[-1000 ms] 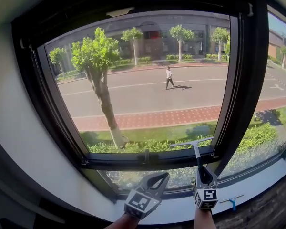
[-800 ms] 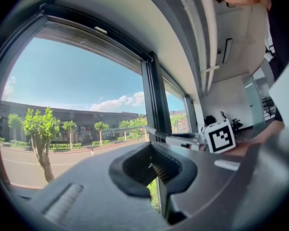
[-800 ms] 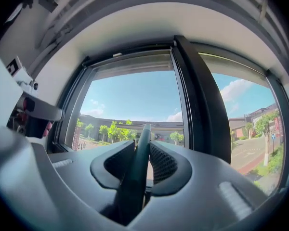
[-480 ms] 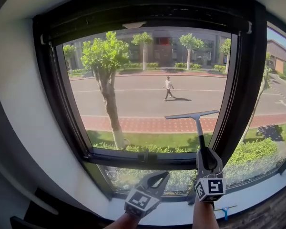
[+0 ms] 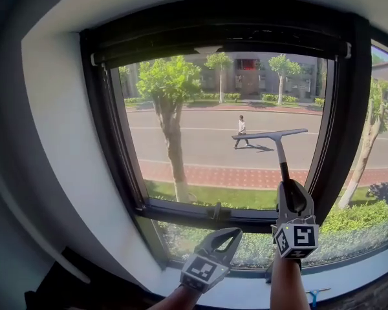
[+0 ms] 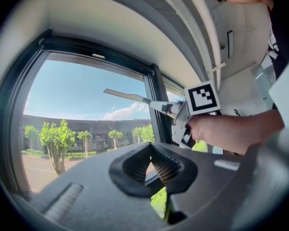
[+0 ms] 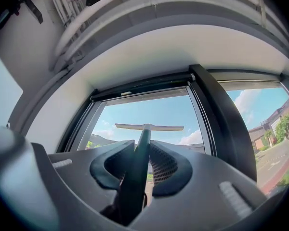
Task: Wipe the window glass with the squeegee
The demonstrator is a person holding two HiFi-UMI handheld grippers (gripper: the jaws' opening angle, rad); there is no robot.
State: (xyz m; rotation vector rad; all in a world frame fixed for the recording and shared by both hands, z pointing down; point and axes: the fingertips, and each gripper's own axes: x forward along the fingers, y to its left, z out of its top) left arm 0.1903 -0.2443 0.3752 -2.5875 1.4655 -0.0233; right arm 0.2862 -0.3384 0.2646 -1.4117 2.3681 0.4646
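R gripper (image 5: 291,194) jaws pinched squeegee (image 5: 269,135) handle, blade raised before window glass (image 5: 200,141), L gripper (image 5: 227,235) jaws pressed together, empty, lower down

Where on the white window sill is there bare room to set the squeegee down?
The white window sill looks bare from the white left wall to the left tool, and between it and the right tool, shut on the black-handled squeegee. Right of that, a small blue squeegee lies on the sill, so that end is crowded.
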